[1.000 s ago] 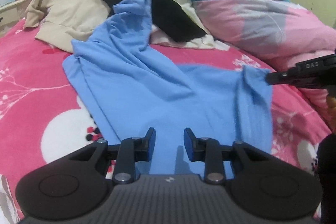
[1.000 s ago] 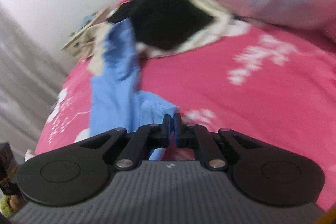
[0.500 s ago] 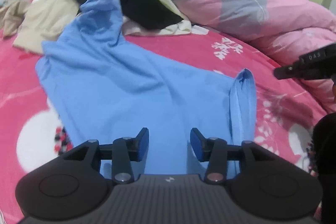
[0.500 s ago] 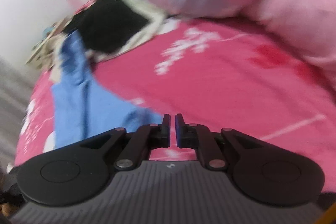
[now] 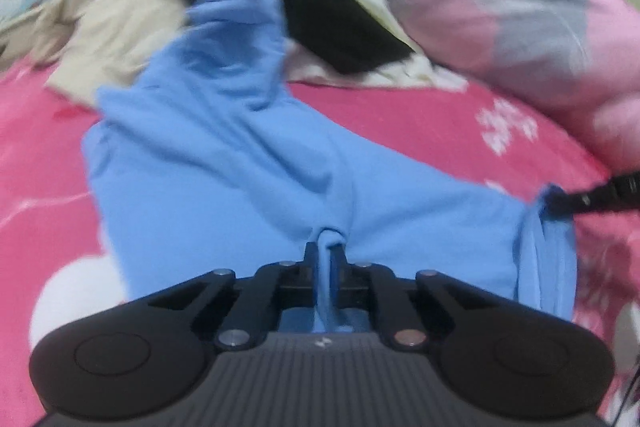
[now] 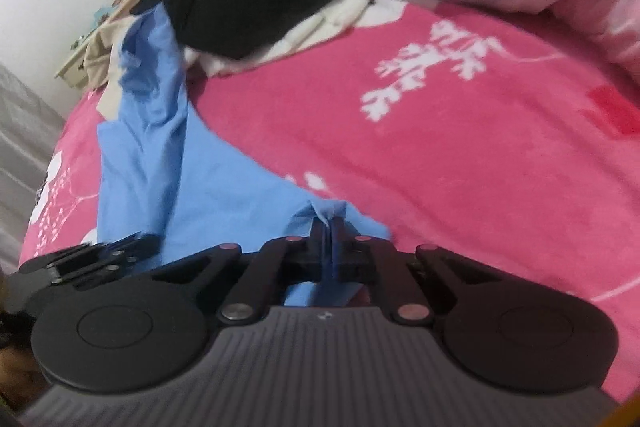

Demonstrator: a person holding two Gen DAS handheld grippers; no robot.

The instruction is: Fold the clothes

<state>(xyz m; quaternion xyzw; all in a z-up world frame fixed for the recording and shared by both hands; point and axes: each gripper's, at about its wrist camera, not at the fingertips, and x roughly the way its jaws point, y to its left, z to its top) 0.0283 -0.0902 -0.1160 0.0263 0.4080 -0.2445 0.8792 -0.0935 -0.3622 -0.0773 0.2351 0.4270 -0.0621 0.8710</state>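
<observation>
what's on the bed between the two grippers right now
In the left wrist view, only the blue garment spans from the left gripper to the right gripper; both are shut on it.

The bed is covered with a bright pink plush bedspread (image 6: 460,163) printed with white branch patterns. A light blue cotton garment (image 5: 224,163) lies spread across its middle, reaching toward the head of the bed. There a black garment (image 6: 244,7) sits over cream and beige clothes (image 5: 116,39). A puffy pink-and-grey quilt (image 5: 532,39) is bunched along the right edge.
</observation>
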